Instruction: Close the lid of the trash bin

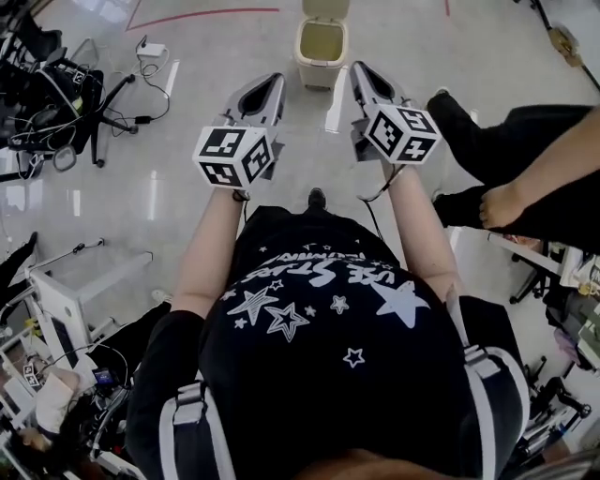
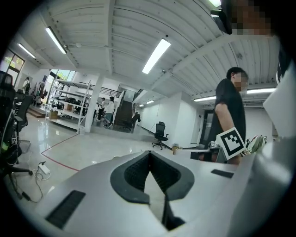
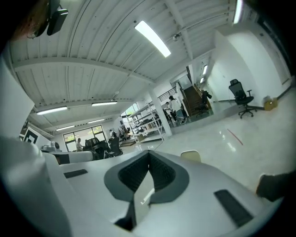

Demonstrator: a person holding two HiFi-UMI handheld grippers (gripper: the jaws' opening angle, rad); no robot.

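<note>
Far left of the left gripper's tips, a black office chair [image 1: 56, 103] stands among loose cables, and a white power adapter [image 1: 150, 49] lies on the glossy floor [image 1: 187, 187] ahead of them to the left. The left gripper [image 1: 275, 81] is held out over the floor. In the left gripper view its ribbed dark pads [image 2: 134, 173] meet at the tip, pressed together with nothing between them.

The trash bin [image 1: 322, 52] stands on the floor ahead of both grippers, between the two pairs of tips and apart from each. Its cream lid [image 1: 325, 7] is raised at the far side, so the inside shows.

The right gripper [image 1: 357, 68] points the same way, its jaws likewise shut on nothing. In the right gripper view the lid's top edge shows just past the tip, a little to the right. Right of those jaws, a second person's bare forearm [image 1: 553, 164] reaches in above dark trousers [image 1: 478, 141].
</note>
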